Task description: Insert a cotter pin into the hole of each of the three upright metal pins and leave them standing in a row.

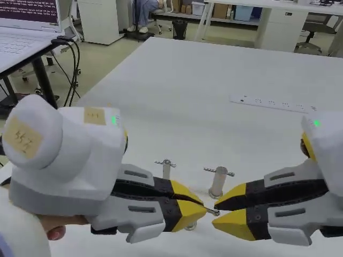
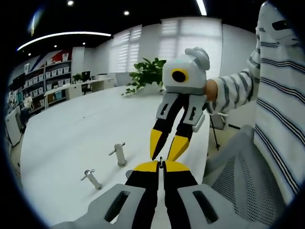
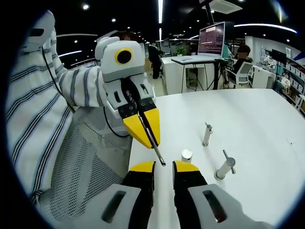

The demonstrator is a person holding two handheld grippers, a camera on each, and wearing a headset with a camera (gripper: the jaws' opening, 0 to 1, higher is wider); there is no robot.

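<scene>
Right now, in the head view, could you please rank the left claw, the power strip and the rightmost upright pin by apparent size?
1. left claw, though its nearness to the camera inflates it.
2. power strip.
3. rightmost upright pin.

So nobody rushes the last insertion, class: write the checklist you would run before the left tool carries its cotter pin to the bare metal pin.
1. Cotter pin clamped in the left tool: ok.
2. Right tool open, holding nothing: ok.
3. First fitted pin and second fitted pin upright, each with a cotter pin through it: ok.
4. Bare metal pin standing upright: ok.
5. Its hole turned toward the cotter pin: cannot tell.
6. Cotter pin tip level with that hole: cannot tell.
</scene>
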